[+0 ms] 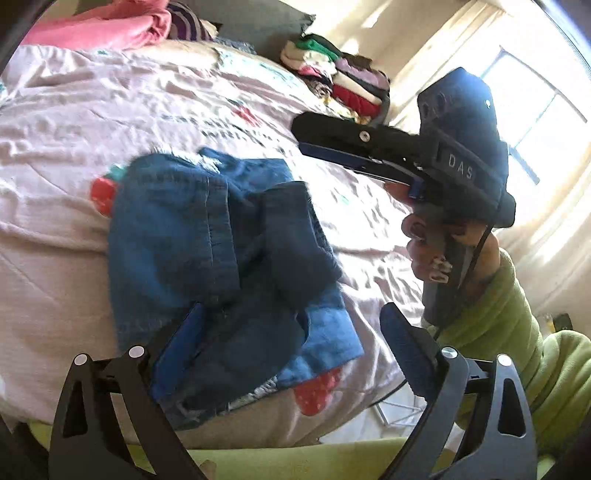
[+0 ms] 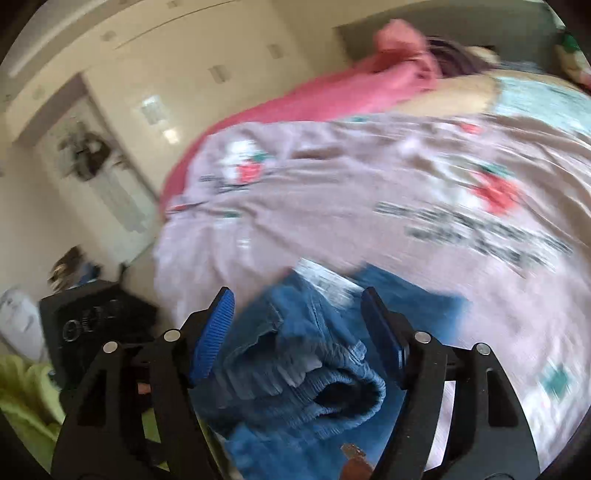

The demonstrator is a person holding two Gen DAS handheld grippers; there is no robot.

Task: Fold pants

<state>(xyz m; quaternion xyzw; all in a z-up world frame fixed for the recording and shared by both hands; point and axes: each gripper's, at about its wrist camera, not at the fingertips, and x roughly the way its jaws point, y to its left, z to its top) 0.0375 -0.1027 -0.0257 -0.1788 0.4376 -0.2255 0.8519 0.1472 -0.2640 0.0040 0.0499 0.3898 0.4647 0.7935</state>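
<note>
Blue denim pants (image 1: 221, 251) lie bunched and partly folded on the pale pink bedspread (image 1: 74, 110), near the bed's front edge. My left gripper (image 1: 291, 339) is open just above their near end, one blue pad on each side, holding nothing. My right gripper (image 1: 321, 140) shows in the left wrist view, held in a hand above and right of the pants. In the right wrist view the right gripper (image 2: 295, 328) is open over the elastic waistband of the pants (image 2: 306, 380). That view is motion-blurred.
A stack of folded clothes (image 1: 343, 81) sits at the far right of the bed. A pink garment (image 1: 103, 26) and a striped one lie at the far edge. A green sleeve (image 1: 517, 332) is at the right. A black box (image 2: 99, 317) stands beside the bed.
</note>
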